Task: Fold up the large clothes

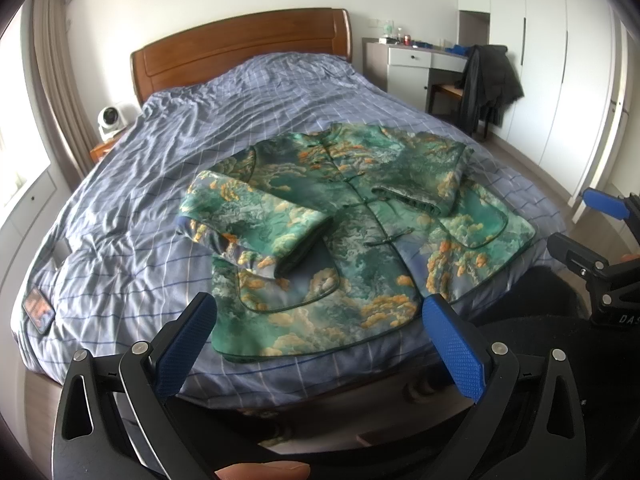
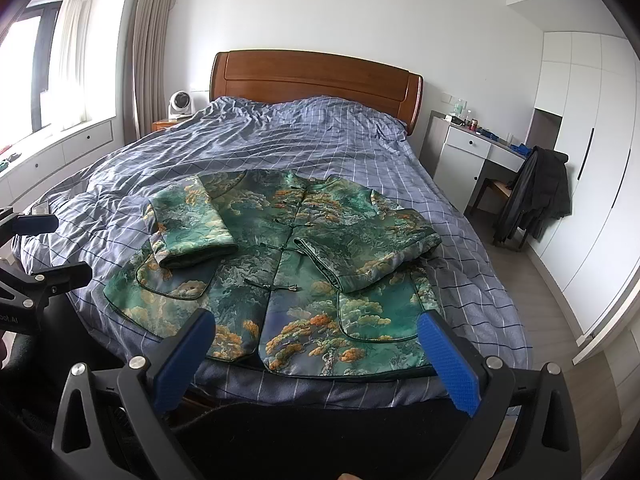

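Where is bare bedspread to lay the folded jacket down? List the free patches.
Free: the checked duvet between the headboard and the jacket collar, and the strip on the window side, where a phone lies at the corner. Crowded: the foot edge, where the jacket hem lies.

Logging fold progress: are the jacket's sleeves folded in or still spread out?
Folded in. Both sleeves lie across the front of the jacket, which is otherwise flat and buttoned on the bed.
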{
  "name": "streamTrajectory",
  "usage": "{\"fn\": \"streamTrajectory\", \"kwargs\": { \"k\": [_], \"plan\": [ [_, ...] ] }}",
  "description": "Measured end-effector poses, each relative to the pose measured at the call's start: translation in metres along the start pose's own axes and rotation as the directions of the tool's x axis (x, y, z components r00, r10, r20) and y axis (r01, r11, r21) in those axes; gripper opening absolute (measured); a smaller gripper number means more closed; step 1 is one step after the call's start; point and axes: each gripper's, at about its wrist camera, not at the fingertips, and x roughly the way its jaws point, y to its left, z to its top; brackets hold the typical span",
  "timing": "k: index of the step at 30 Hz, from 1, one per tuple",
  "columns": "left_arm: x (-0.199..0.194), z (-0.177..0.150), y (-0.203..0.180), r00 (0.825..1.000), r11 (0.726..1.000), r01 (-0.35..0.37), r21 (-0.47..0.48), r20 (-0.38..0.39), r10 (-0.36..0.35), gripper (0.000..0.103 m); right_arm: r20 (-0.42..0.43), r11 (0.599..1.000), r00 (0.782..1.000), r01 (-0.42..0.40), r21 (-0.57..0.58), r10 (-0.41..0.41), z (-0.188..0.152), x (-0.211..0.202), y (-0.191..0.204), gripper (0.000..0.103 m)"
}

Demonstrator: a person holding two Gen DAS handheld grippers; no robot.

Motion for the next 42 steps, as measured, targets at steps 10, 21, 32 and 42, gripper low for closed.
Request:
{"fn": "streamTrajectory", "kwargs": {
  "k": [10, 21, 32, 42],
  "plan": [
    [0.0, 0.003, 0.0, 1.0, 1.0, -0.002, 0.001, 0.005, 0.002, 0.103, 0.0, 1.0, 1.0, 0.0, -0.001, 0.0, -0.001, 0.001, 0.0, 0.103],
    [0.005, 0.007, 0.004, 1.0, 1.0, 0.001, -0.001, -0.003, -0.001, 0.103, -0.011, 1.0, 1.0, -0.006, 0.0, 0.006, 0.001, 0.006, 0.002, 0.103],
    [0.021, 0.015, 0.016, 0.999, 0.999, -0.052, -0.011, 0.017, 0.052, 0.103, -0.029, 1.0, 1.0, -0.01, 0.021, 0.011, 0.009, 0.024, -0.008, 0.103],
    [0.036, 0.034, 0.033, 0.988, 0.99, -0.133, -0.037, 0.073, 0.135, 0.103, -0.002, 0.987, 0.998, -0.055, -0.15, 0.056, 0.034, 0.083, -0.04, 0.103]
  ]
}}
